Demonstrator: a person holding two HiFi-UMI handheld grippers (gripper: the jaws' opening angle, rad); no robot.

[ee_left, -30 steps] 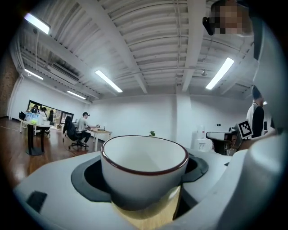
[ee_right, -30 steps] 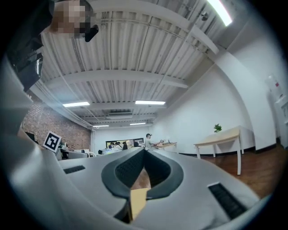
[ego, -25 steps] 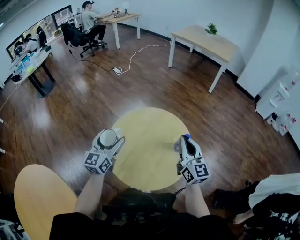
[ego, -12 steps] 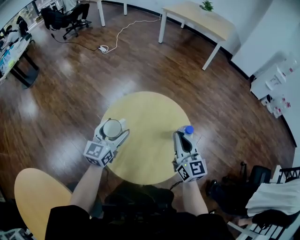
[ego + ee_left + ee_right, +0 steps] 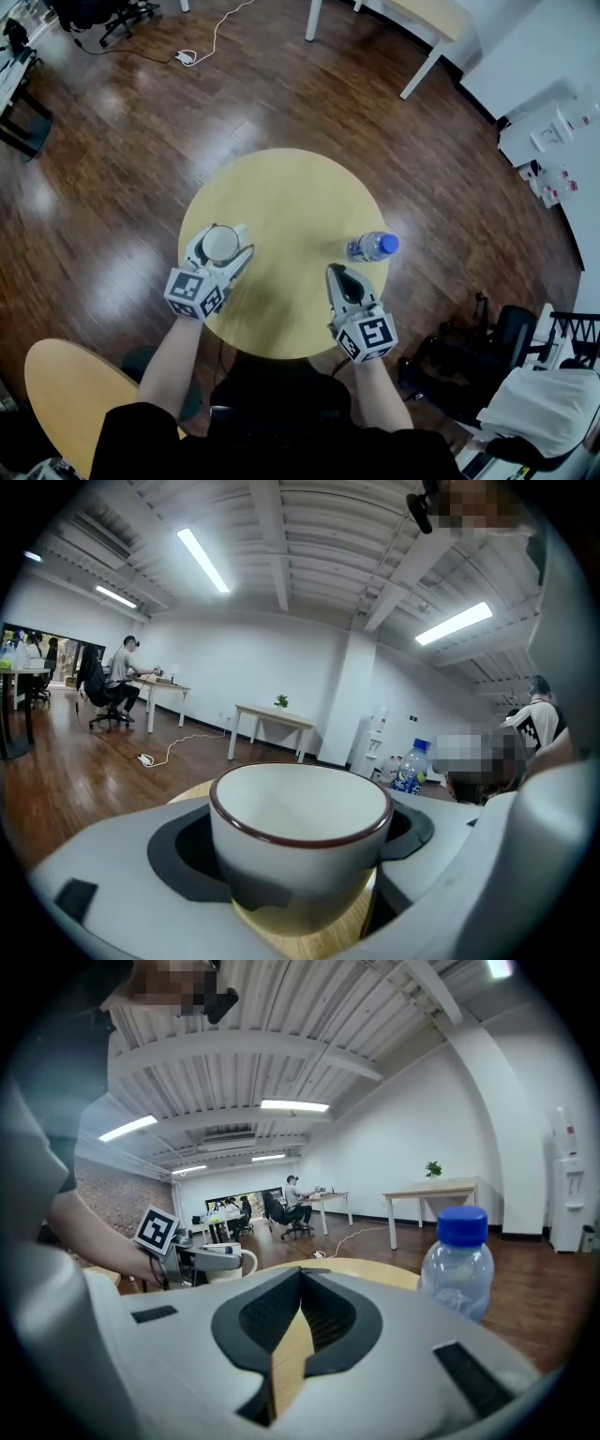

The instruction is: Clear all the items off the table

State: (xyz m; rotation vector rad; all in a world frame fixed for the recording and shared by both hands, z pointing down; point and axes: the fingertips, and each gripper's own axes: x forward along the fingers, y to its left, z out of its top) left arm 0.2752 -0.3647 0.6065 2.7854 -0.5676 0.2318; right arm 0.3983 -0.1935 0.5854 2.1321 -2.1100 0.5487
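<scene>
Left hand-held gripper (image 5: 225,249): clenched on a white cup (image 5: 298,832) with a dark red rim. The cup sits upright between the jaws, and the pads press against its wall on both sides. In the head view the cup (image 5: 220,244) is over the left edge of the round yellow tabletop (image 5: 291,192). Bare wood shows beneath it in the left gripper view. Whether its base touches the tabletop cannot be determined.

Right hand-held gripper (image 5: 340,274): jaws drawn together at the tips, with nothing between them. Only the tabletop surface shows through the narrow slit below the tips in the right gripper view. The gripper is over the near right part of the tabletop and points across it.

Water bottle (image 5: 368,247): clear, with a blue cap, standing upright on the right side of the tabletop. It is just beyond the right hand-held gripper's tips and slightly to their right. It is outside the jaws and not in contact with them. The right gripper view confirms the bottle (image 5: 457,1274) beside the jaws, not between them.

Cup and bottle are well apart, on opposite sides of the tabletop. The rest of the tabletop surface is plain wood, standing on a dark wooden floor (image 5: 122,159).
</scene>
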